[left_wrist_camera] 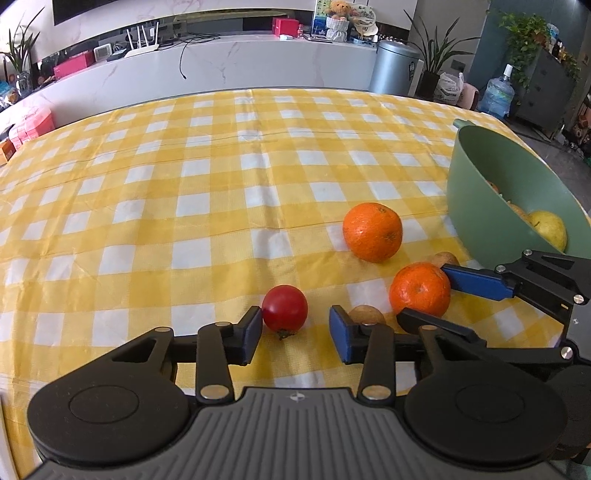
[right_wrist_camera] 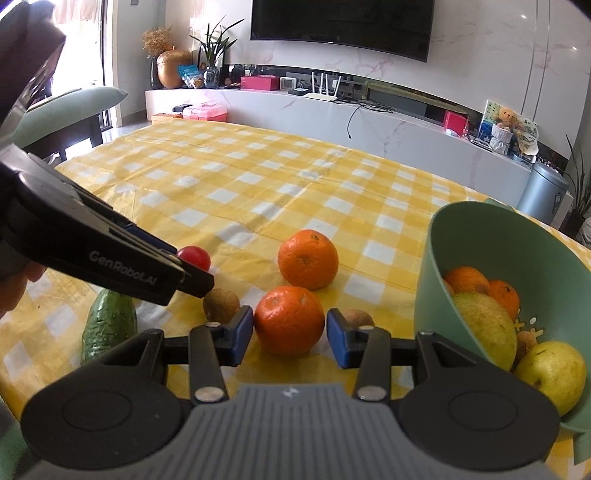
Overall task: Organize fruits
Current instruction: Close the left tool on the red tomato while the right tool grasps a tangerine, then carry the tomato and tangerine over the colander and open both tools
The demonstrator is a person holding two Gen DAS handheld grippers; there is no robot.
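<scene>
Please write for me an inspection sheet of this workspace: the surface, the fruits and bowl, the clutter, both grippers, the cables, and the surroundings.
Surface: yellow checked tablecloth, creased.
Job's things: green bowl tilted, holding oranges and yellow-green fruits; on the cloth a near orange, a far orange, a red tomato, an avocado and small brown fruits.
Clutter: nothing seen on the table.
Grippers: left gripper open, tomato at its left finger; right gripper open around the near orange.
Cables: black cable hanging over the TV shelf.
Surroundings: television, router, bin, plants.
</scene>
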